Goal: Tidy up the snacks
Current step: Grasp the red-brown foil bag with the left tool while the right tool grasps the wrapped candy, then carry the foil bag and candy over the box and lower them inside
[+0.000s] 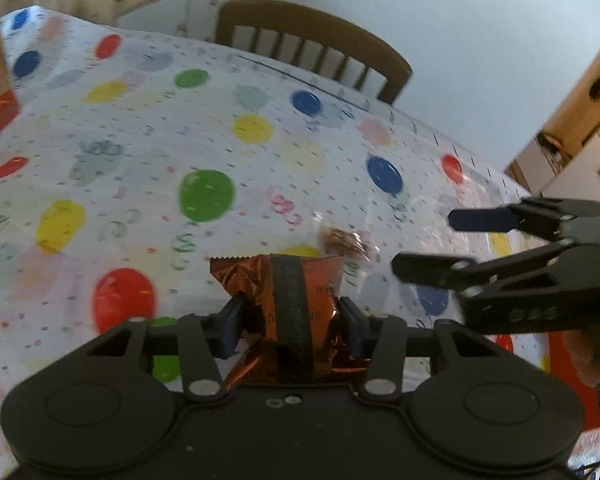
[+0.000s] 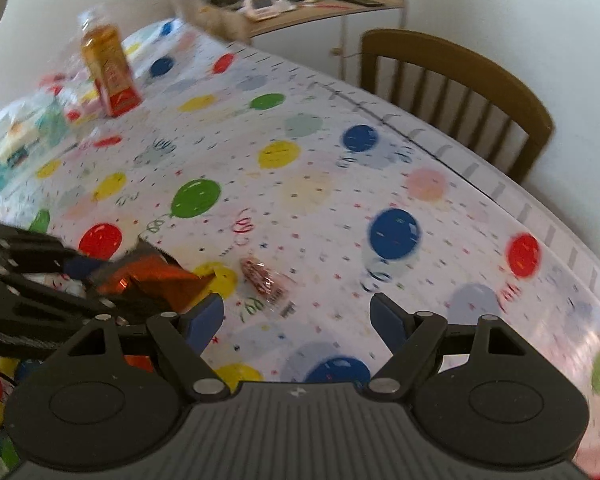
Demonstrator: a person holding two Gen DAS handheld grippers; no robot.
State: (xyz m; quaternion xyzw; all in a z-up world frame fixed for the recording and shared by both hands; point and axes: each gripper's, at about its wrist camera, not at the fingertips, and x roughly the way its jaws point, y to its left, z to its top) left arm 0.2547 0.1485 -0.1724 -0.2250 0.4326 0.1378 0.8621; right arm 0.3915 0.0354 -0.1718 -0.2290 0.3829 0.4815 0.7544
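Left wrist view first: the left claw point(image 1: 292, 316) is clamped on a crinkly copper-orange foil snack packet with a dark band down the middle point(image 1: 300, 280), blue pads pressing into both sides so the foil buckles a bit between them. My guess is it's super light and squashy, the kind of wrapper that slides and crumples, so gripping across the fat middle like this seems smarter than pinching the serrated end seal, and squeezing harder would probably just crush whatever's inside. The right claw point(image 2: 296, 316) is spread wide with nothing between its pads, hanging above the counter with its balloon-print plastic tablecloth point(image 2: 320, 184). Just ahead of it lies a small clear cellophane packet with reddish-brown bits inside point(image 2: 266, 280), flat on the cloth and close beside the foil packet. That one looks slippery and thin, and probably brittle inside, so I'd come down over its bulkiest part and close gently. Further out there's a tall orange and red drink carton point(image 2: 110, 70) standing upright near the far corner, some blurry pale wrapped stuff next to it, and a brown wooden chair point(image 2: 456, 92) tucked at the counter's edge.
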